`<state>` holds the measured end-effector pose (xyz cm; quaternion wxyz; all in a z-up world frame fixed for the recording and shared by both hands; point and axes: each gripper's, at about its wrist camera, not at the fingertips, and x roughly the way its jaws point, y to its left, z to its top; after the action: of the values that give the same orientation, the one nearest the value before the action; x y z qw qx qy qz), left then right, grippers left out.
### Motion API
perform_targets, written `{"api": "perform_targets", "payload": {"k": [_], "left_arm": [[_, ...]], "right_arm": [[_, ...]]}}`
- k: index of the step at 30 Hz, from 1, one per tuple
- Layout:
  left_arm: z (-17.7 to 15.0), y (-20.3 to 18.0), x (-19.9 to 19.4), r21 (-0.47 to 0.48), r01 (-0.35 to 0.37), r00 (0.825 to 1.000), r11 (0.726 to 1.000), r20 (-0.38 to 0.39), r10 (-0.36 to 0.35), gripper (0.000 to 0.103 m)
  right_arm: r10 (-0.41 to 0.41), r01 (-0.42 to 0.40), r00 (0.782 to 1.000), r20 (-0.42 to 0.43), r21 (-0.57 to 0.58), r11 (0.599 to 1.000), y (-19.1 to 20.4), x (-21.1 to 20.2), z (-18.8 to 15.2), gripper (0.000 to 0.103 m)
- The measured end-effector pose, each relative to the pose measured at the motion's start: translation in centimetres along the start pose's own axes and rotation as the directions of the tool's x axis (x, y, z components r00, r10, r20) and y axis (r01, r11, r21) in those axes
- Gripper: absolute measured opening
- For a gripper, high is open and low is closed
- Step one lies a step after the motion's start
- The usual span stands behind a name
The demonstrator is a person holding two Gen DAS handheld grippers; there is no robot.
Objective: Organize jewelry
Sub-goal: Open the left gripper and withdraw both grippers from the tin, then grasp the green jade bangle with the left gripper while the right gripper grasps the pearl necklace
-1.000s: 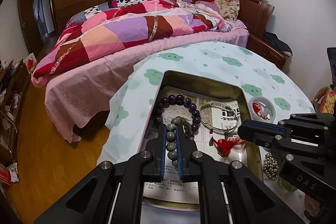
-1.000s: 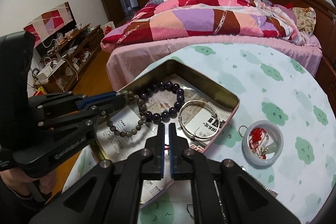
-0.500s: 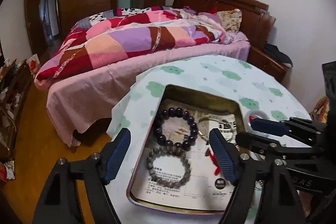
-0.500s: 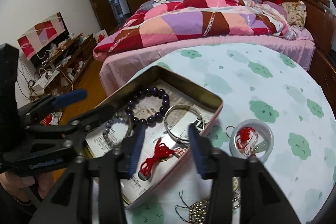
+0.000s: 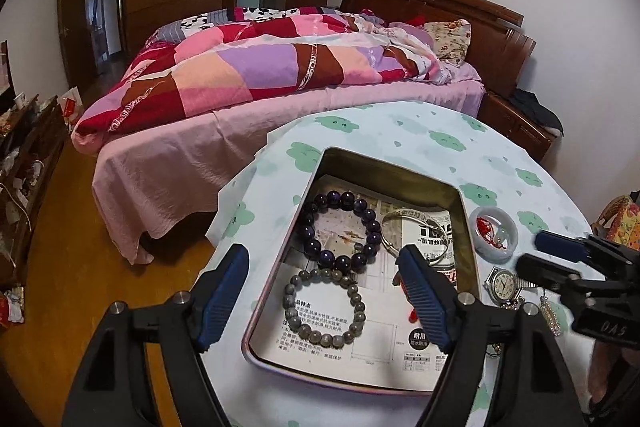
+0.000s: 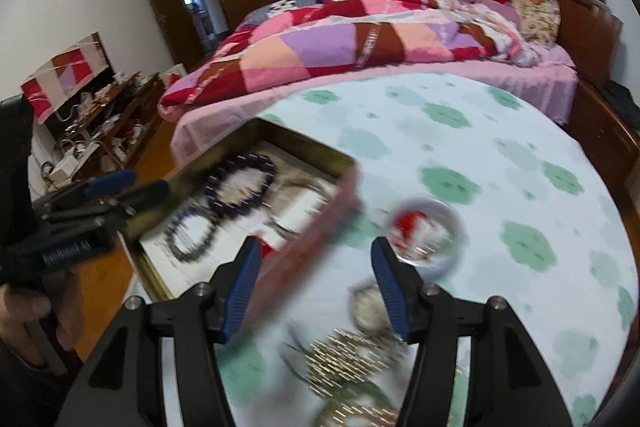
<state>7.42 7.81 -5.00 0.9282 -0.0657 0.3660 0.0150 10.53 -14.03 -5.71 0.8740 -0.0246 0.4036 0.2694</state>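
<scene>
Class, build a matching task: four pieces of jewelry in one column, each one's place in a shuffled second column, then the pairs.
1. purple bead bracelet
2. grey bead bracelet
3. wristwatch
4. white bangle

A. on the tablecloth, nearer the camera, right of the tin
B. in the tin, far left part
C. on the tablecloth, farther back, right of the tin
D. in the tin, nearer part

Pairs: 1-B, 2-D, 3-A, 4-C

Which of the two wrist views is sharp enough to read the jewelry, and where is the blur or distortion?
Left wrist view: sharp; the grey bead bracelet, purple bead bracelet and watch read clearly, though fisheye bends the tin box. Right wrist view: motion-smeared near the right gripper; the white bangle and tin contents streak, while the bed is only slightly soft.
</scene>
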Motion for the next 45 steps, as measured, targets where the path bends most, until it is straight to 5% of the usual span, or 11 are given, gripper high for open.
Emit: {"api": "perform_targets", "payload": {"k": [14,23,28,29,31,45], "left_arm": [[-1.7,-2.4,-1.4,0.017,-0.028,0.999,0.999,0.026,0.028,0.077],[-2.8,-5.3,-2.4,0.073,-0.012,0.999,0.997,0.033,0.010,0.077],[-3.5,-6.9,-2.3,0.114,0.015,1.000,0.993,0.016,-0.017,0.077],[-3.6,-7.1,-2.3,0.120,0.019,1.000,0.993,0.014,-0.021,0.077],[-3.8,-7.6,-2.5,0.133,0.025,1.000,0.991,0.015,-0.028,0.077],[-5.9,-14.1,-3.6,0.288,0.126,0.992,0.949,-0.039,-0.120,0.077]], "right_arm": [[-0.108,0.109,0.994,-0.017,0.051,0.993,-3.4,-4.7,-6.6,0.060],[-0.090,0.097,0.994,-0.065,0.114,0.989,-4.7,-3.4,-8.1,0.059],[-0.041,0.056,0.994,-0.103,0.154,0.987,-4.8,-1.3,-8.0,0.041],[-0.041,0.055,0.995,-0.094,0.153,0.987,-4.7,-1.3,-8.0,0.023],[-0.028,0.042,0.996,-0.079,0.171,0.984,-4.7,-1.7,-8.1,0.009],[-0.096,0.074,0.992,0.085,0.224,0.972,-6.6,-6.9,-7.6,0.009]]}}
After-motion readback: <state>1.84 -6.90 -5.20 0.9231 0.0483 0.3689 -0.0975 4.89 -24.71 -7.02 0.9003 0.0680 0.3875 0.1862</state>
